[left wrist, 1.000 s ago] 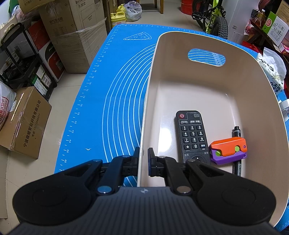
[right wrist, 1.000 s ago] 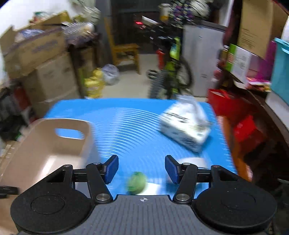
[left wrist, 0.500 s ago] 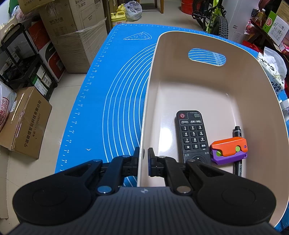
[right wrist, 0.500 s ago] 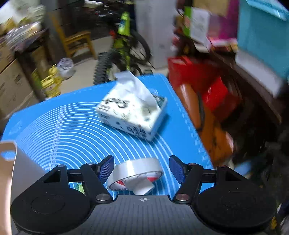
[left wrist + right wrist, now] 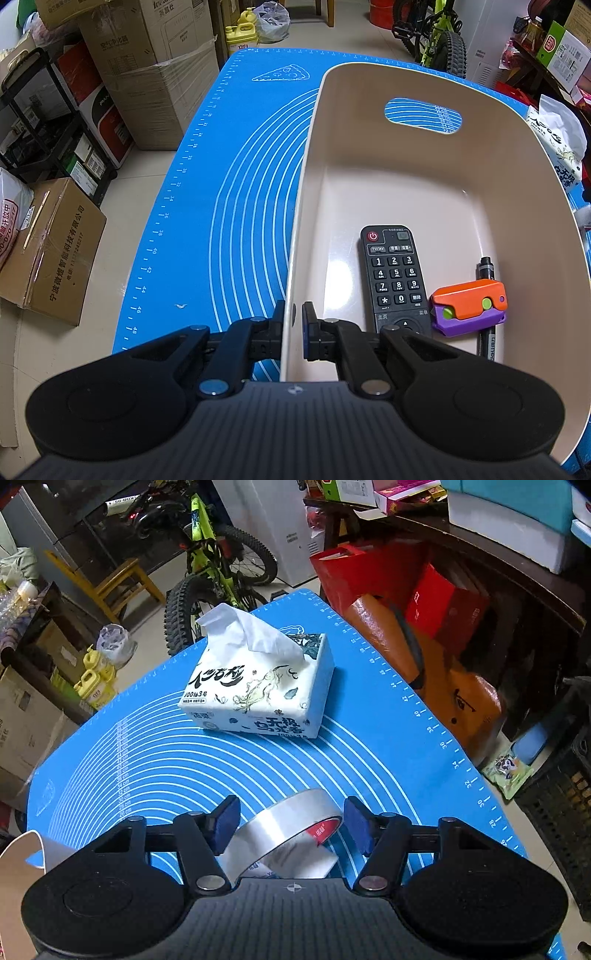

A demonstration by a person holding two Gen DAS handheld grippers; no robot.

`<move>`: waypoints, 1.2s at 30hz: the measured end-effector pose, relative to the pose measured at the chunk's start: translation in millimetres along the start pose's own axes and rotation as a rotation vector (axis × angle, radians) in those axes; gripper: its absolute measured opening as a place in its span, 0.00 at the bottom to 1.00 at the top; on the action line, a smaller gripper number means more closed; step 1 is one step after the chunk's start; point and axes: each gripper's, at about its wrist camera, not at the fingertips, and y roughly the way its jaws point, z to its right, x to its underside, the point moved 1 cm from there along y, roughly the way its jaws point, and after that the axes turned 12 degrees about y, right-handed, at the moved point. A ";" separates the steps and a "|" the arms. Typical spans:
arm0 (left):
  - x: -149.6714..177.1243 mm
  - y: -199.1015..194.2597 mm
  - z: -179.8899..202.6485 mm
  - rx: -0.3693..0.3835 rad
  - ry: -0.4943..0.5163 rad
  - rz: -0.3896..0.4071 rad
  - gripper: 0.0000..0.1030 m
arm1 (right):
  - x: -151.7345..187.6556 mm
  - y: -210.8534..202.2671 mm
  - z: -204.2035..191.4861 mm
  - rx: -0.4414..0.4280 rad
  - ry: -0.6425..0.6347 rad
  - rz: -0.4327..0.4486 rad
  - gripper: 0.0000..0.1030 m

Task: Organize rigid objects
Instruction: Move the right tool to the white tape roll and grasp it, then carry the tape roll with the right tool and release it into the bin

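The left gripper [image 5: 293, 325] is clamped on the near side wall of the beige plastic bin [image 5: 413, 177], one finger outside the wall and the other inside. Just past the inner finger, on the bin's floor, lies a black remote control [image 5: 395, 277], buttons up. To its right sits an orange and purple toy [image 5: 467, 308], resting across a black marker pen [image 5: 487, 269] whose tip points away along the right wall. The far wall of the bin has an oval handle slot. The bin stands on a blue silicone baking mat [image 5: 236, 206] printed with white arcs and a ruler edge. Cardboard boxes [image 5: 155, 74] stand on the floor beyond the mat's left edge.

In the right wrist view, the right gripper [image 5: 291, 827] is closing around a roll of clear tape [image 5: 284, 830], which lies on the mat between the blue pads [image 5: 226, 823]. The pads stand close on either side of the roll but do not press on it. Farther back on the mat sits a soft pack of tissues [image 5: 258, 686], one sheet sticking up. A green bicycle [image 5: 210, 565] stands behind the table.
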 end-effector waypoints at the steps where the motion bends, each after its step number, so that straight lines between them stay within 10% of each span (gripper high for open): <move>1: 0.1 -0.1 0.2 0.000 0.000 0.000 0.09 | 0.5 -1.2 0.1 -0.001 -0.008 -0.002 0.59; 12: -0.1 0.0 -0.5 0.002 0.000 0.001 0.09 | 18.1 0.2 4.3 -0.036 -0.038 -0.087 0.29; 36: -1.1 -0.3 -0.5 0.004 -0.002 0.002 0.09 | 51.8 -87.7 -28.0 -0.331 -0.191 -0.017 0.29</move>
